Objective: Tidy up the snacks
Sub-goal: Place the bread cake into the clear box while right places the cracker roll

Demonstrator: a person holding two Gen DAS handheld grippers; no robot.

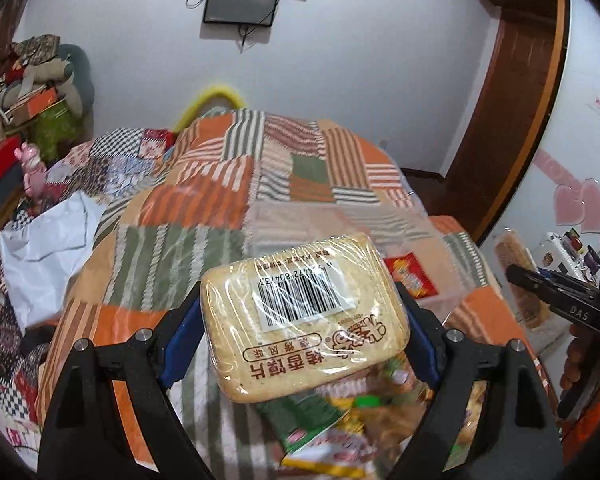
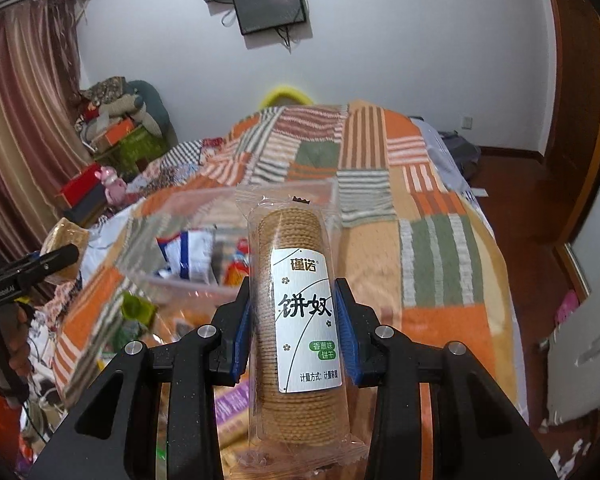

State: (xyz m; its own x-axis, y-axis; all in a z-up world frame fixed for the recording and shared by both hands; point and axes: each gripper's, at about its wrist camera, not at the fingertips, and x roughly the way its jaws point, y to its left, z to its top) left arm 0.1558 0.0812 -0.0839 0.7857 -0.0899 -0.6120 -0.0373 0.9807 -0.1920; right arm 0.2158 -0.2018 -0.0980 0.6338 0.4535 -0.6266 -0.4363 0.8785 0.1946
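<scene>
Gripping a flat wrapped toast pack (image 1: 306, 316), the left gripper (image 1: 304, 320) has its jaws spread wide with the blue pads pressed on both short sides; barcode label faces up, pack held clear above the bed. Below it, at 6 o'clock in the left wrist view, a blurred heap of loose snack packets (image 1: 340, 424) lies on the patchwork blanket (image 1: 204, 184). A clear plastic bin (image 1: 420, 240) sits just beyond the pack, toward 1 o'clock, with a red packet (image 1: 410, 274) inside.

Right gripper (image 2: 296, 320) is clamped narrow on an upright sleeve of round crackers (image 2: 296, 312), silver label facing the camera, pads touching both sides of the stack. Sleeve is lifted off the bed. In the right wrist view the same clear bin (image 2: 188, 280) sits at 10 o'clock from the sleeve, holding a blue-and-white packet (image 2: 188, 252) and something orange-red, blurred.

At 9 o'clock in that view the left gripper shows from the side with the toast pack (image 2: 66, 236) in it, a hand (image 2: 18, 344) on its handle. At 3 o'clock in the left view the right gripper (image 1: 556, 292) shows beside the cracker sleeve (image 1: 516, 276).

Wall screens (image 2: 270, 4) at 12 o'clock, curtain (image 2: 24, 92) at 9 to 10 o'clock.
</scene>
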